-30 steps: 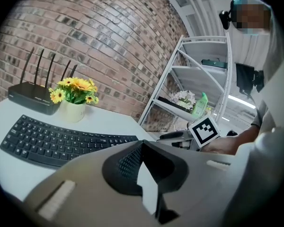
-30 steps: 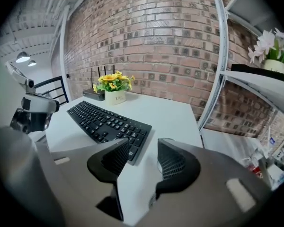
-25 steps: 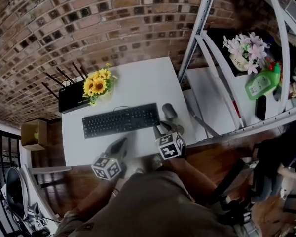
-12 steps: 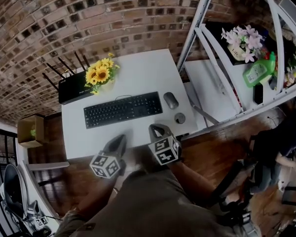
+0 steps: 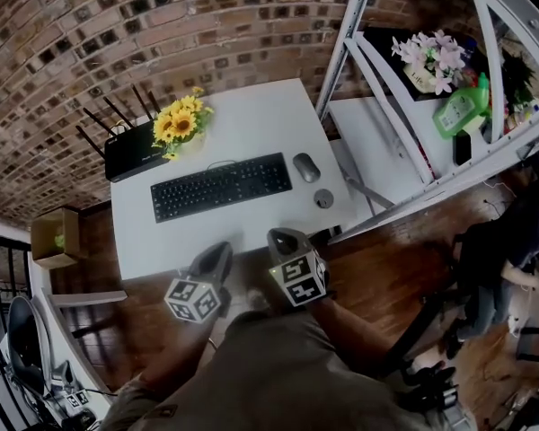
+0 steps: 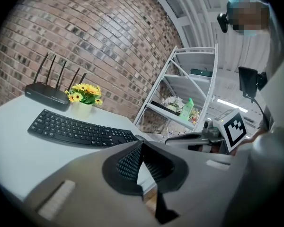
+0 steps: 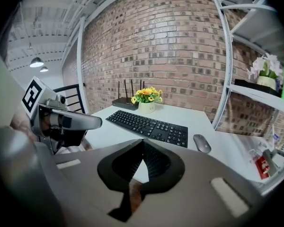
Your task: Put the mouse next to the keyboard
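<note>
Now the right gripper has backed off from the mouse. A second ago it was right up at it with its jaws apart; at this moment it hangs over the near edge of the table with its jaws pressed together on nothing. The left gripper sits beside it, also closed and empty, and hasn't really gone anywhere. The mouse lies flat on the table just off the right end of the keyboard, close but not touching, so to my eye the job looks done and nothing more needs moving. A small dark disc rests nearer the front edge, a little apart from the mouse. The tabletop is plain white and smooth, with a router and a pot of sunflowers along the back against the brick wall. To the right stands a white metal rack holding pink flowers and a green bottle, and the floor is dark wood.
</note>
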